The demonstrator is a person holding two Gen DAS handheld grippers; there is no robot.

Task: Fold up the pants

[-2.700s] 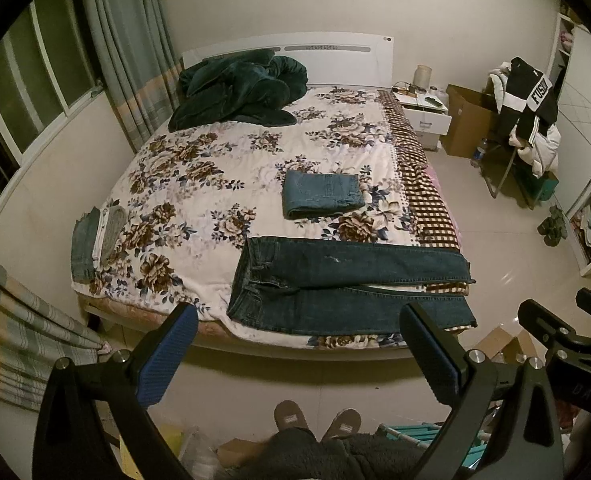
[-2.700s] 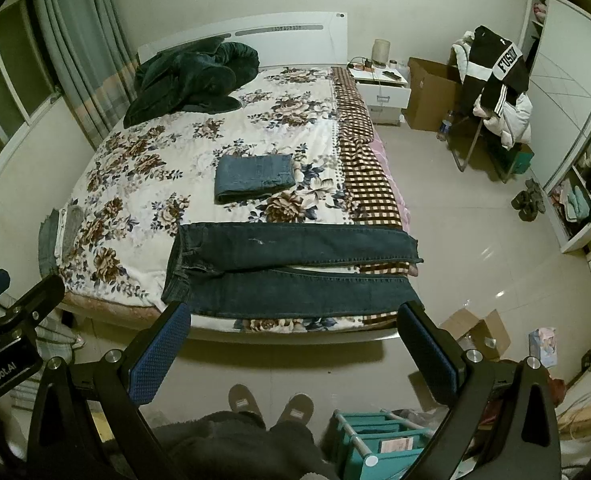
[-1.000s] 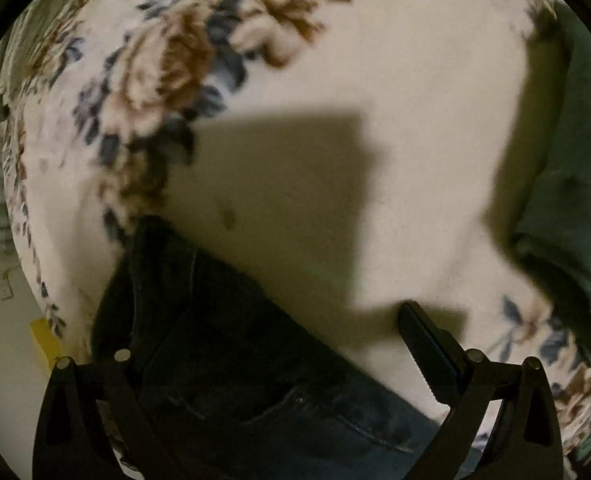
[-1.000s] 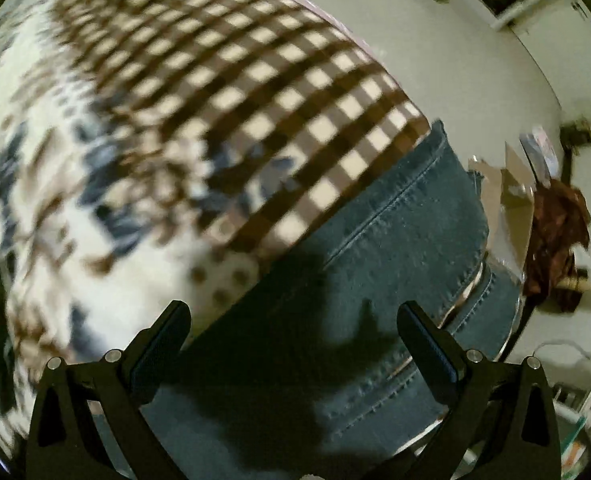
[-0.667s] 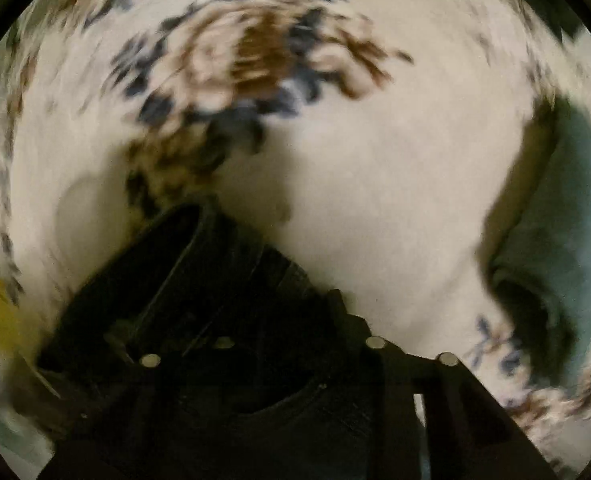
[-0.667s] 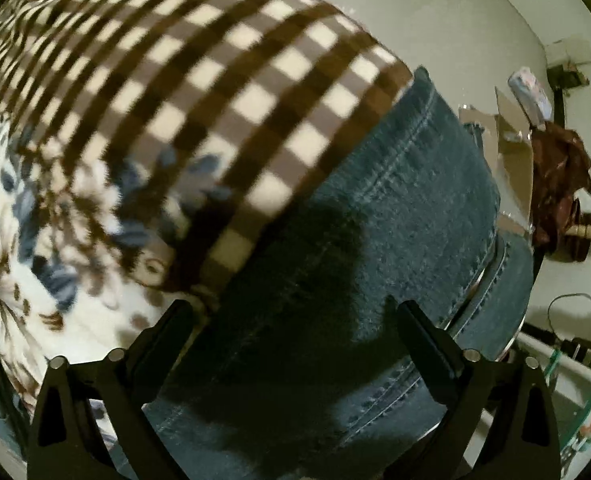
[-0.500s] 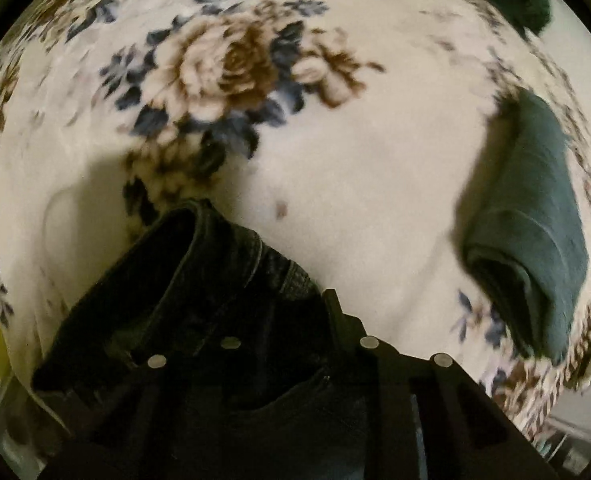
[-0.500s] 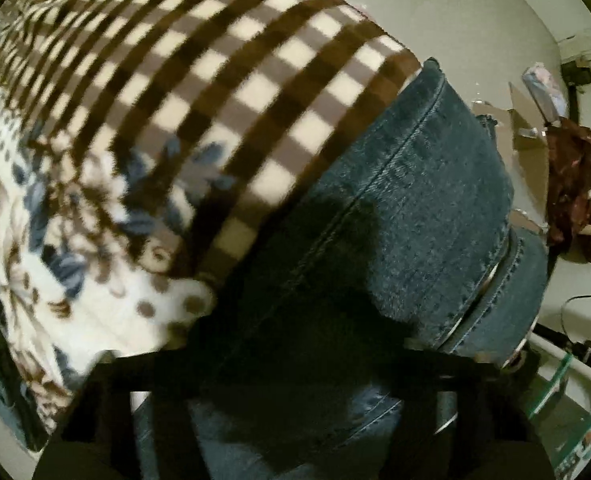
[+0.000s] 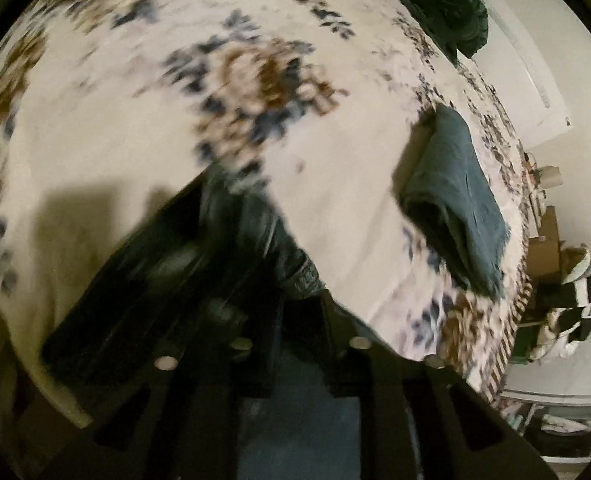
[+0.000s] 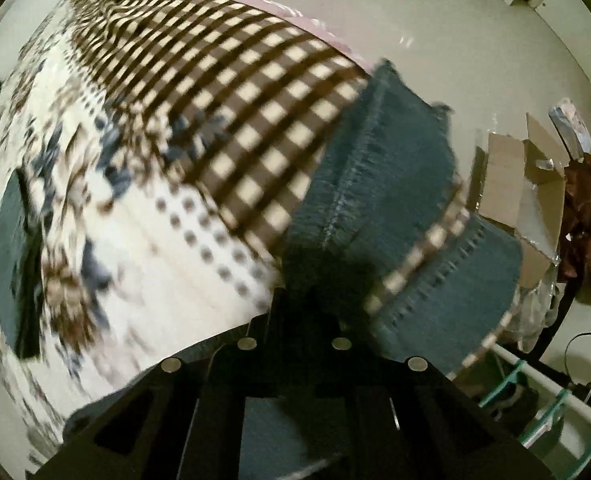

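Both grippers, which stood apart over the jeans a second ago, have since drawn together on the denim. Left gripper (image 9: 295, 304): clamped on the waistband end of the pants (image 9: 231, 240) at the foot edge of the bed (image 9: 95, 128), near its window-side corner; the cloth there is bunched and raised off the floral blanket, blurred by motion. Right gripper (image 10: 299, 312): clamped on the upper leg of the pants (image 10: 383, 152) close to its hem, at the foot edge where the checkered border (image 10: 231, 92) overhangs toward the floor; the lower leg lies just beside it, apart from the jaws. An already folded pair (image 9: 455, 200) lies further up the bed, well apart from the work. Reading: with both ends of the far side held and lifting begun, the first fold, probably one leg over the other, appears under way; no fold is yet laid.
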